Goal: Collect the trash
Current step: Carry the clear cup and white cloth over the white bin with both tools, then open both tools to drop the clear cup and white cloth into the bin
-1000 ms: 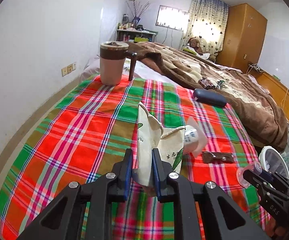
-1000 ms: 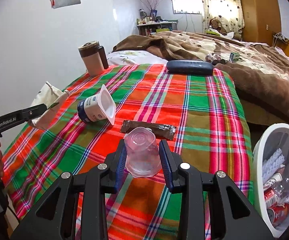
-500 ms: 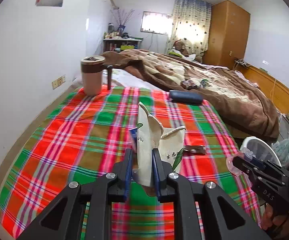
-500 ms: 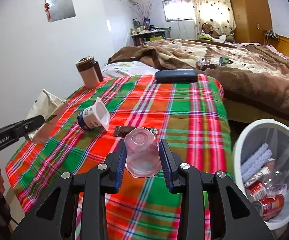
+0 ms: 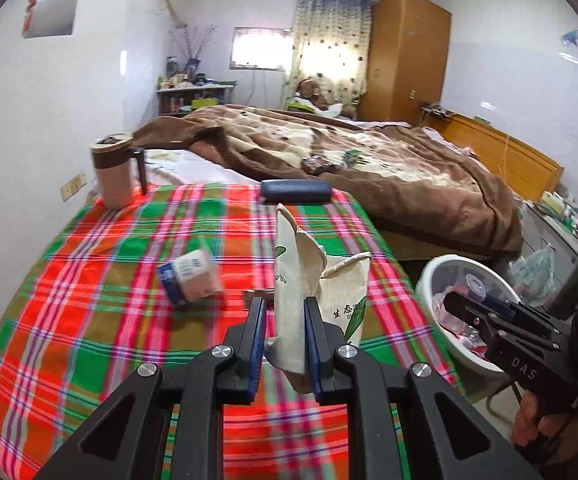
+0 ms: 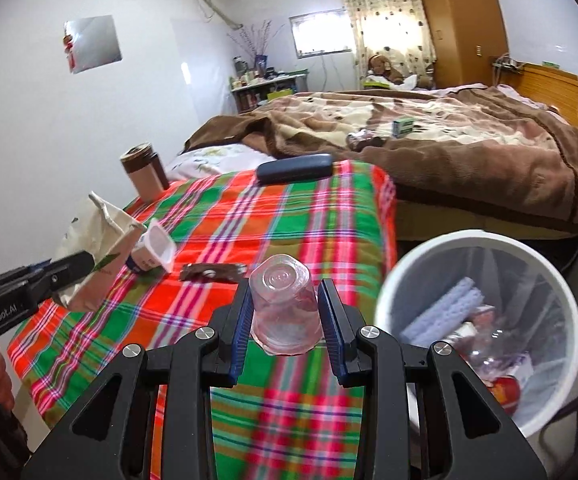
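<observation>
My left gripper [image 5: 283, 334] is shut on a crumpled white paper bag [image 5: 295, 280] with green print, held above the plaid tablecloth [image 5: 89, 320]; that bag [image 6: 101, 248] also shows at the left of the right wrist view. My right gripper [image 6: 287, 312] is shut on a clear plastic cup [image 6: 283, 304], held upside down near the table's right edge. A white trash bin [image 6: 409, 280] with several pieces of rubbish stands beside the table. A white and blue yogurt cup [image 6: 151, 250] and a brown wrapper [image 6: 213, 272] lie on the cloth.
A brown lidded mug [image 5: 113, 170] and a dark blue case [image 5: 295, 191] sit at the far end of the table. Behind it is a bed with a brown blanket [image 5: 389, 172]. A person's hand [image 5: 537, 424] holds the right gripper [image 5: 473, 308] over the bin [image 5: 445, 340].
Both grippers have pulled back and swung right with their loads. The bin has come much closer in both views. The yogurt cup now shows left of the bag in the left wrist view.
</observation>
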### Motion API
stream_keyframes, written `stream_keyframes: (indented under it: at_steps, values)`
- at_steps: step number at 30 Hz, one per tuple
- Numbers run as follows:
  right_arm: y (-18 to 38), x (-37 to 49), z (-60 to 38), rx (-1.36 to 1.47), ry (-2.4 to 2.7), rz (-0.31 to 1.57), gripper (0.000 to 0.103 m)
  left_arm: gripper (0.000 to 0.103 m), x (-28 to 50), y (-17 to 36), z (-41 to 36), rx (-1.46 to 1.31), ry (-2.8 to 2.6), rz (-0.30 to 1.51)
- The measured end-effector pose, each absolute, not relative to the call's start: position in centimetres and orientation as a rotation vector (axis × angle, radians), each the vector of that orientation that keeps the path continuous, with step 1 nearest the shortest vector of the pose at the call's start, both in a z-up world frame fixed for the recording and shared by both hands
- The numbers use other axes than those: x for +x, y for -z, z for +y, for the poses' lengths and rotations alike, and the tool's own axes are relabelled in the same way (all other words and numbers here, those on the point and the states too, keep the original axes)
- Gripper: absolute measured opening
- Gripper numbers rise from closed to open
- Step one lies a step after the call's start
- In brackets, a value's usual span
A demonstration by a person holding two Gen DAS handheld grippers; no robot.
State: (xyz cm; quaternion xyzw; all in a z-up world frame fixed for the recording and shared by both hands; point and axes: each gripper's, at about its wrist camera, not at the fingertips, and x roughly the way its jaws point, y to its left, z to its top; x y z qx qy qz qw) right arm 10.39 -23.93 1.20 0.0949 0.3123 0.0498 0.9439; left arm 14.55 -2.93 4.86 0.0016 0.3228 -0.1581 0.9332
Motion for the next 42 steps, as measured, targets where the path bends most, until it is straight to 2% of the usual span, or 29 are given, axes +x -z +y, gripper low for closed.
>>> stream_keyframes:
  at_steps: [12, 25, 37, 40, 42]
  values:
    - [-1.5, 9.0, -30.2, 0.25, 0.042, 0.608, 0.034, 0.019, 14.1, -4.4, -11.1, 0.05, 0.476, 0.682]
    - [0.8, 9.0, -35.4, 0.275, 0.162, 0.684, 0.034, 0.019, 14.4, -1.8, -20.8, 0.111, 0.639, 0.751]
    - [1.9, 9.0, -37.8, 0.24, 0.248, 0.748, 0.035, 0.019, 15.9, 0.2, -24.6, 0.12, 0.676, 0.805]
    - [1.9, 8.9, -38.1, 0.242, 0.263, 0.747, 0.035, 0.023, 16.3, 0.8, -25.1, 0.125, 0.672, 0.816]
    - [1.9, 8.9, -38.1, 0.244, 0.257, 0.753, 0.035, 0.034, 16.4, 1.0, -25.2, 0.12, 0.674, 0.821]
